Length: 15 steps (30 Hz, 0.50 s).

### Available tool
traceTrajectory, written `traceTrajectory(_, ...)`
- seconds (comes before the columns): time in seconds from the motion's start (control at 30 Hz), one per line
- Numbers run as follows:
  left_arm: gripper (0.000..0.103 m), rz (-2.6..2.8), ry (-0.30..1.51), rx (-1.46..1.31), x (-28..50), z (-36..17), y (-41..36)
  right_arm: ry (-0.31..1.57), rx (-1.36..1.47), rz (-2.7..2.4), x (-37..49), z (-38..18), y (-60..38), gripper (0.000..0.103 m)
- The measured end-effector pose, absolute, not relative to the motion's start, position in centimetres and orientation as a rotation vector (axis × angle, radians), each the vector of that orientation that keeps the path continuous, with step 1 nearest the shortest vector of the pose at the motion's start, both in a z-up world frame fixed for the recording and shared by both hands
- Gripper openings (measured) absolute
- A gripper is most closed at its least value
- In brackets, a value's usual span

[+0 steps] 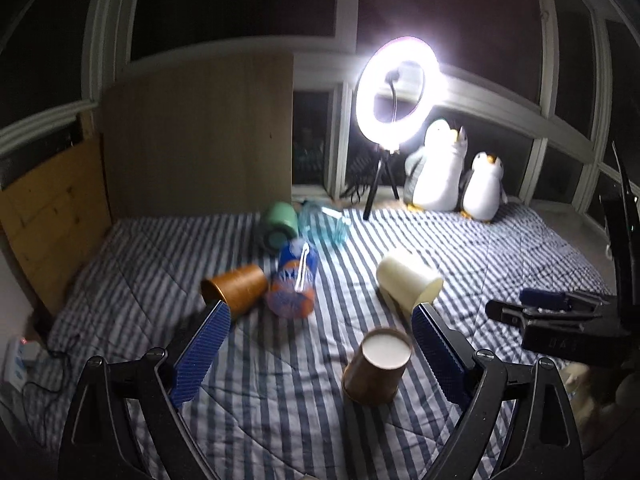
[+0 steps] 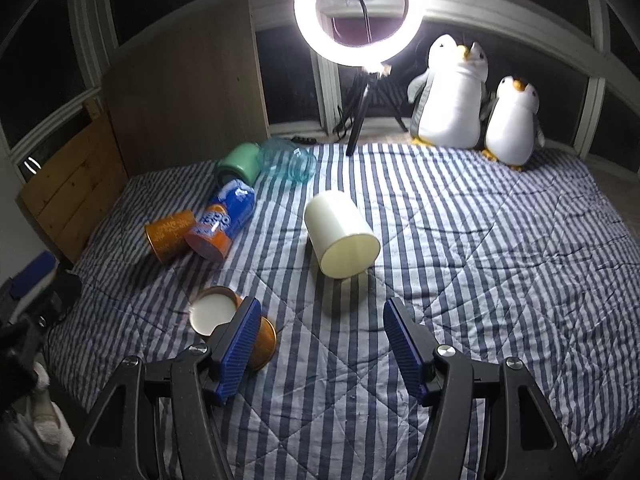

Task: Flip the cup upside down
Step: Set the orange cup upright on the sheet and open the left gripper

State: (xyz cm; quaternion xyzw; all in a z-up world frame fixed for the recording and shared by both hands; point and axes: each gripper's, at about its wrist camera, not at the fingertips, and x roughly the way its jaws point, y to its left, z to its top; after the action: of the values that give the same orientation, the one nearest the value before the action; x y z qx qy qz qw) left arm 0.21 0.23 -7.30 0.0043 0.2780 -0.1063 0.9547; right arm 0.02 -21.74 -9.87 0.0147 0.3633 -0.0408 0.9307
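Note:
A brown paper cup (image 1: 376, 366) stands upside down on the striped bedspread (image 1: 280, 412), white base up, between my left gripper's fingers and nearer the right one. My left gripper (image 1: 320, 312) is open and empty. In the right wrist view the same cup (image 2: 230, 326) sits partly behind the left fingertip (image 2: 240, 340). My right gripper (image 2: 320, 312) is open and empty; it also shows in the left wrist view (image 1: 532, 308) at the right. A cream cup (image 1: 408, 280) (image 2: 340, 236) lies on its side ahead.
An orange cup (image 1: 236, 288) (image 2: 170, 234), a blue-orange can (image 1: 294, 280) (image 2: 222, 224), a green cup (image 1: 280, 224) (image 2: 238, 164) and a clear bottle (image 1: 324, 222) (image 2: 286, 164) lie at left. A ring light (image 1: 400, 92) (image 2: 358, 12) and two plush penguins (image 1: 436, 168) (image 2: 452, 96) stand behind.

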Motion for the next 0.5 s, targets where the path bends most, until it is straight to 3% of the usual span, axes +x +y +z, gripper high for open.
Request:
traceTrajectory(0.33, 0.099, -0.183, 0.436, 0.018, -2.9, -2.4, 0.9, 0.601, -0.005, -0.109, -2.9, -6.7, -19.5, 0.066)
traceTrajectory(0.5, 0.102, -0.165, 0.377, 0.036, -4.8, -0.5, 0.9, 0.490, -0.018, -0.127, -4.8, -4.5, -18.7, 0.078)
